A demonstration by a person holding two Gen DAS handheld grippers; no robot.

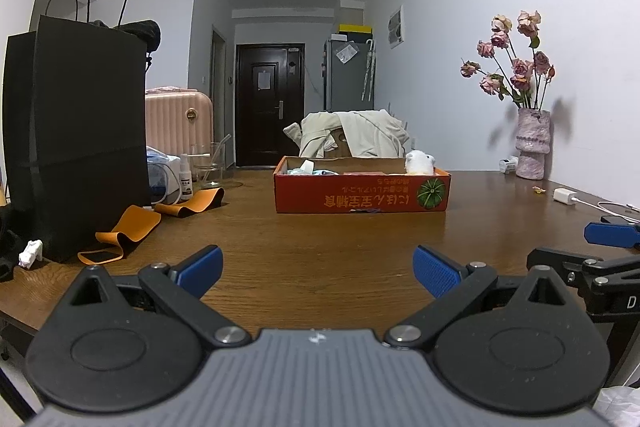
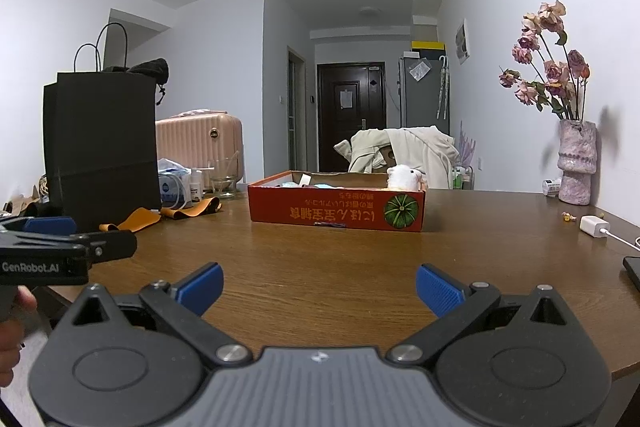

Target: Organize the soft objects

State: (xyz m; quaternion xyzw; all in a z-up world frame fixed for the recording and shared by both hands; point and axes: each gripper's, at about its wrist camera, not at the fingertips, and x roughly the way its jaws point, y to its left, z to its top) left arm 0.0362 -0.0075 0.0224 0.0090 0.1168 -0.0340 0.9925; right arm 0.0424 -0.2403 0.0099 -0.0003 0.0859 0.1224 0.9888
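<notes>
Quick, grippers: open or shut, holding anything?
Left gripper: jaws open, holding nothing, over the table.
Right gripper: jaws open, holding nothing, over the table.

- Bare wooden table (image 1: 320, 239) lies between both grippers and the red cardboard box (image 1: 362, 193); nothing stands on this stretch.
- Left gripper (image 1: 318, 269) and right gripper (image 2: 320, 287): fingers spread wide, nothing between them.
- Left side: tall black paper bag (image 1: 76, 139) forms a wall; orange bands (image 1: 132, 227) lie flat at its foot.
- Right side: vase of dried roses (image 1: 530, 143) against the wall, white charger (image 1: 564, 195) with cable near the edge.
- Box top is uncovered; a white plush toy (image 1: 419, 163) occupies its right corner.
</notes>
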